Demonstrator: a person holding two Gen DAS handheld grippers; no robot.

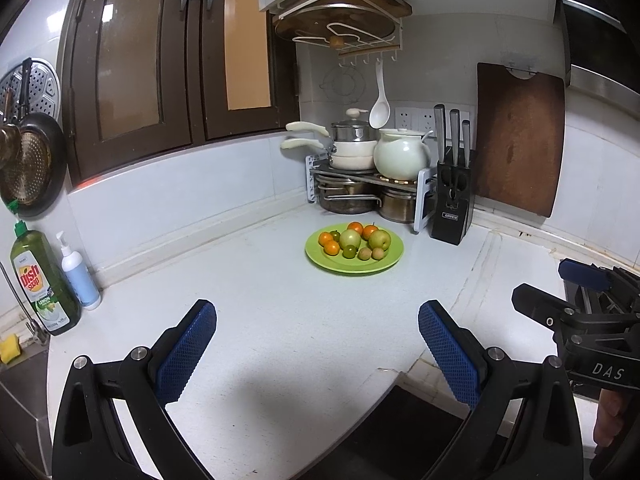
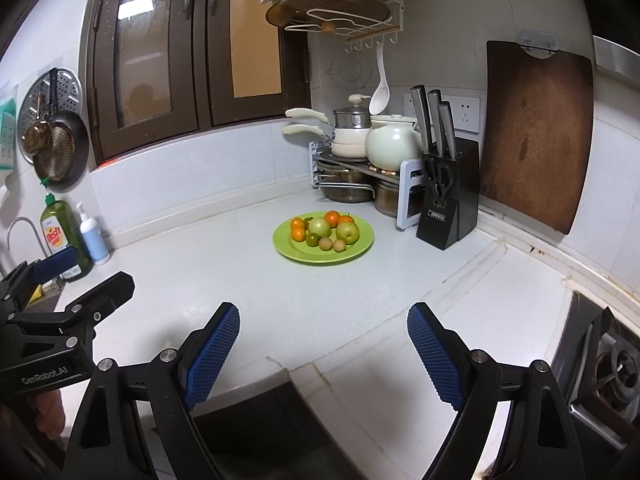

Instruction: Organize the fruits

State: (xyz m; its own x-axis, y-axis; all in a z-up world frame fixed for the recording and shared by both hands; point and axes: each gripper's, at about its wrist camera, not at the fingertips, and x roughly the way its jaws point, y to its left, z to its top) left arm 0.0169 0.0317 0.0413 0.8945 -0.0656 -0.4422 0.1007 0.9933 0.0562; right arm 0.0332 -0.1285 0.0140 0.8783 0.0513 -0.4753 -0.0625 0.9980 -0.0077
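A green plate (image 1: 352, 266) (image 2: 288, 254) sits on the white counter near the back corner. It holds several fruits: two green apples (image 1: 379, 239) (image 2: 347, 231), several oranges (image 1: 355, 227) (image 2: 297, 223), and small green and tan fruits (image 1: 364, 254) (image 2: 325, 243). My left gripper (image 1: 317, 314) is open and empty, well short of the plate. My right gripper (image 2: 323, 316) is open and empty, also well short of the plate. Each gripper shows at the edge of the other's view.
A pot rack (image 1: 360, 184) with pots and a white teapot (image 1: 402, 156) stands behind the plate. A black knife block (image 1: 454, 204) and a wooden cutting board (image 1: 520, 140) stand at the right. Dish soap (image 1: 40, 284) and a pump bottle (image 1: 80, 276) stand left by the sink. A stove (image 2: 608, 364) is at the right.
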